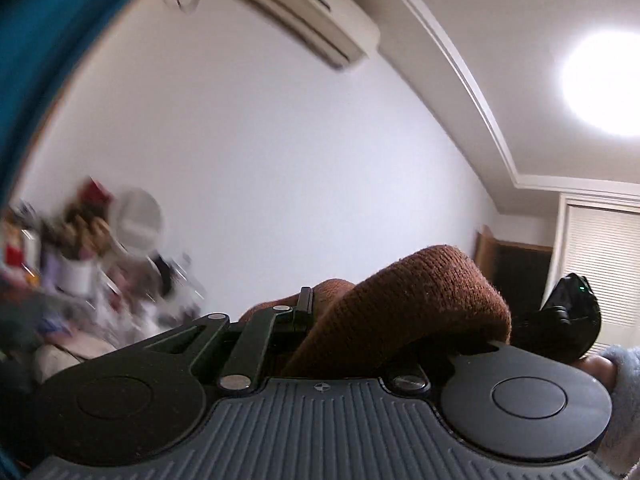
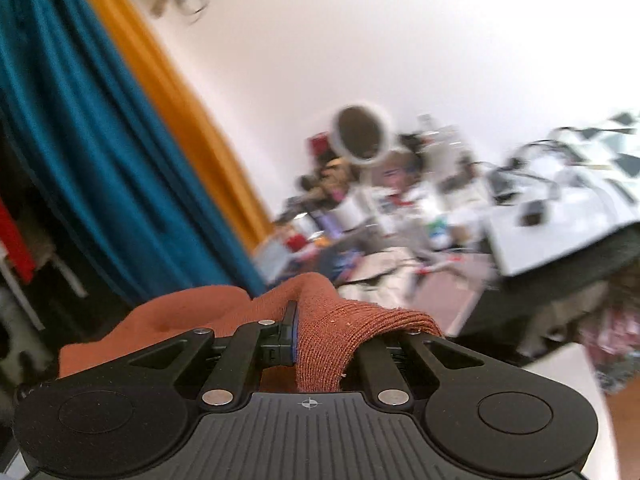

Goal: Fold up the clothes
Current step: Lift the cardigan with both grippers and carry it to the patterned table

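Note:
A rust-brown knitted garment (image 1: 408, 312) is clamped in my left gripper (image 1: 320, 312), held high with the camera tilted up toward the wall and ceiling. The knit drapes over the right finger and hides it; the left finger (image 1: 305, 304) shows beside the cloth. In the right wrist view the same garment (image 2: 332, 336) is pinched in my right gripper (image 2: 308, 328), its ribbed edge folding over the jaws. Part of the right gripper (image 1: 568, 316) shows at the right edge of the left wrist view.
A wall air conditioner (image 1: 300, 8) and ceiling lamp (image 1: 604, 80) are overhead. A blue curtain (image 2: 92, 128) and orange curtain (image 2: 168, 92) hang at the left. A cluttered table (image 2: 400, 208) with a round mirror (image 2: 362, 136) stands ahead, blurred.

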The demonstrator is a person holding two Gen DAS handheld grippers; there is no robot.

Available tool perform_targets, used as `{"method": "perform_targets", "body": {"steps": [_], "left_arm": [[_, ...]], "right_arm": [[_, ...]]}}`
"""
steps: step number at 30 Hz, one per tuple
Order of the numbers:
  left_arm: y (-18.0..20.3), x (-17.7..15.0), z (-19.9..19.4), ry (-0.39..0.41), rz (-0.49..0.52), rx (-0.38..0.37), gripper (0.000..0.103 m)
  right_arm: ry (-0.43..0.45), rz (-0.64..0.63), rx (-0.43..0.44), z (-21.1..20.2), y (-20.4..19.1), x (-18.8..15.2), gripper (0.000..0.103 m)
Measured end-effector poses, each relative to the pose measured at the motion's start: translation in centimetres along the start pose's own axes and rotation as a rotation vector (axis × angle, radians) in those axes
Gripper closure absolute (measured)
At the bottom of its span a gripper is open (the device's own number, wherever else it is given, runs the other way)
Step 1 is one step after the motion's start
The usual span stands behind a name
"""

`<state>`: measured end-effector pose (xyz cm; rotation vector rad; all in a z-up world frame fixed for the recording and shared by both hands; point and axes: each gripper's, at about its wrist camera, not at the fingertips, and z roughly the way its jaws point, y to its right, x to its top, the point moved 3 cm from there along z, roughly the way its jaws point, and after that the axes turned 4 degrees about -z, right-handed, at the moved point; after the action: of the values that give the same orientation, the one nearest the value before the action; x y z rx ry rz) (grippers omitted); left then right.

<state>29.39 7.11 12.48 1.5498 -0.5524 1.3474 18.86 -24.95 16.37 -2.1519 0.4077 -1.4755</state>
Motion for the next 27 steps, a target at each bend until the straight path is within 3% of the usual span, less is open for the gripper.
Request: {"method": "perform_targets", "body": {"steps": [6, 12, 18, 22, 27], "left_arm": [[7.7, -3.5, 7.1, -0.095, 0.065, -0.130, 0.096], [17.9, -10.4, 17.1, -0.165, 0.043, -0.152, 0.096], [27.7, -16.7, 26.7, -0.257, -0.008, -0.230, 0.096], [33.6, -20.0, 31.4, -0.288, -0.027, -0.308, 0.096], [38.8, -22.9, 36.3, -0.320, -0.007, -0.407, 0.096]], "right_arm": [[0.135, 0.058, -0.049, -10.2, 6.8, -1.0, 0.096], [0.217, 0.091, -0.084, -22.6, 17.2, -1.6, 0.096], [0.305, 0.114, -0.175, -35.5, 27.8, -0.7, 0.096], [0.352, 0.100, -0.264, -42.6, 32.1, 1.2, 0.096], [0.403, 0.075, -0.367, -48.4, 35.5, 2.1, 0.096]]}}
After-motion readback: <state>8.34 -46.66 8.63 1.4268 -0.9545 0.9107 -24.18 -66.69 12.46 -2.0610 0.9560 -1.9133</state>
